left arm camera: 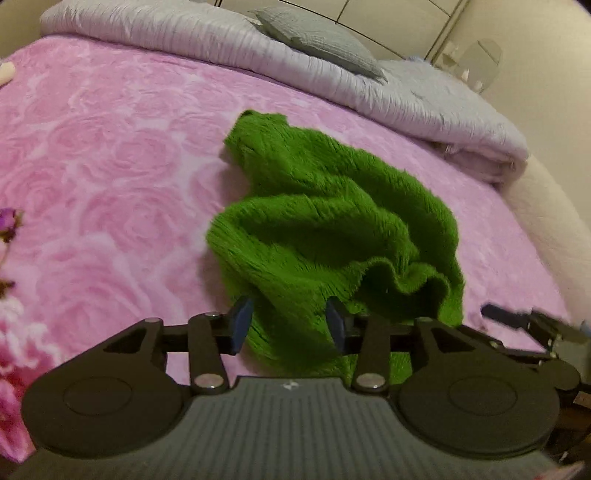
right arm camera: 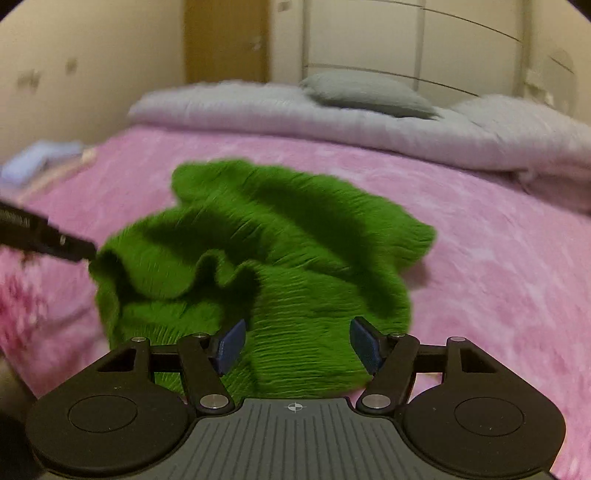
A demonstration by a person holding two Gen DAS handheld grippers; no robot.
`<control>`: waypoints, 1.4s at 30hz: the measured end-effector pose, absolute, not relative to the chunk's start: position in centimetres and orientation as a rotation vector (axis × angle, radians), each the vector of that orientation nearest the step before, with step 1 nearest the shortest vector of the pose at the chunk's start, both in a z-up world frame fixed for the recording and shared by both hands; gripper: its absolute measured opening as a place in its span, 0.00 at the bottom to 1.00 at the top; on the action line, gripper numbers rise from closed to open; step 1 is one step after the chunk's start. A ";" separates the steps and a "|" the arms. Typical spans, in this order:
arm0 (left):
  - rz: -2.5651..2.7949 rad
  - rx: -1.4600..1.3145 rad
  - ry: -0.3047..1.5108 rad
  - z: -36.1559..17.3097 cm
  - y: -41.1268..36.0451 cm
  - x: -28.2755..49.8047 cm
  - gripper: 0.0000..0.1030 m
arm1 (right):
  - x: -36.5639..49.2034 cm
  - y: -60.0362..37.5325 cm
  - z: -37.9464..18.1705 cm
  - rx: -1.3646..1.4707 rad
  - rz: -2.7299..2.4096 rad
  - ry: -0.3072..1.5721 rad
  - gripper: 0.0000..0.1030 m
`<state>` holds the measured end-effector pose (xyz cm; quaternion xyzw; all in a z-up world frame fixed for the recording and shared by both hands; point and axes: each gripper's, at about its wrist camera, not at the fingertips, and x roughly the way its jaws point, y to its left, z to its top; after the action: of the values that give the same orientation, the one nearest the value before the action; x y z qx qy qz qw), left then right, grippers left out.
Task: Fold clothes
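On pink bedspread, green sweater lies crumpled, jaws apart.

1. The green sweater is a fuzzy, ribbed knit, matt and rough-looking.
2. The pink blanket is soft plush cloth with an embossed rose pattern and a faint sheen.
3. The pale duvet, along the bed's far edge, is crinkled, slightly glossy fabric.
4. The grey pillow has a matt, textured weave.
5. The left gripper is matt black plastic with shiny metal pins and dull blue pads.
6. The wardrobe looks smooth and satin.
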<state>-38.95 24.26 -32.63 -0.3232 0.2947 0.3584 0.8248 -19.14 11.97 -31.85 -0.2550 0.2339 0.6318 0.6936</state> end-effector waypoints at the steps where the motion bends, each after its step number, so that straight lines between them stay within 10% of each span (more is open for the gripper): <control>1: 0.776 -0.673 0.638 -32.8 23.9 -38.5 0.37 | -19.6 12.5 -32.4 -0.591 1.408 0.505 0.65; 8: 0.846 -0.634 0.673 -35.2 24.9 -37.3 0.25 | -20.2 15.3 -36.5 -0.682 1.284 0.440 0.61; 11: 0.808 -0.520 0.679 -35.1 24.2 -37.6 0.02 | -19.3 14.5 -36.3 -0.634 1.284 0.438 0.12; 17: 0.790 -0.283 0.464 -28.0 21.3 -44.1 0.02 | -16.4 7.2 -30.0 -0.395 1.200 0.301 0.07; 21: 0.735 -0.317 0.415 -26.7 16.7 -50.3 0.02 | -17.7 0.3 -26.8 -0.368 1.263 0.198 0.07; 26: 0.773 -0.680 0.673 -35.3 14.2 -54.0 0.02 | -20.5 -1.2 -32.5 -0.643 1.355 0.554 0.08; 32: 0.748 -0.775 0.579 -34.6 13.9 -55.7 0.12 | -20.6 -1.9 -33.3 -0.677 1.348 0.711 0.08; 37: 0.731 -0.774 0.525 -33.2 14.6 -55.5 0.28 | -16.7 -3.2 -32.0 -0.362 1.330 0.918 0.50; 42: 0.706 -0.808 0.516 -33.2 15.1 -54.8 0.28 | -14.0 -4.9 -30.5 -0.101 1.271 1.022 0.52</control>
<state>-54.84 15.14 -33.20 -0.3805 0.2428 0.3325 0.8281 -13.99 -4.88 -30.52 -0.0450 0.4558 0.5673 0.6844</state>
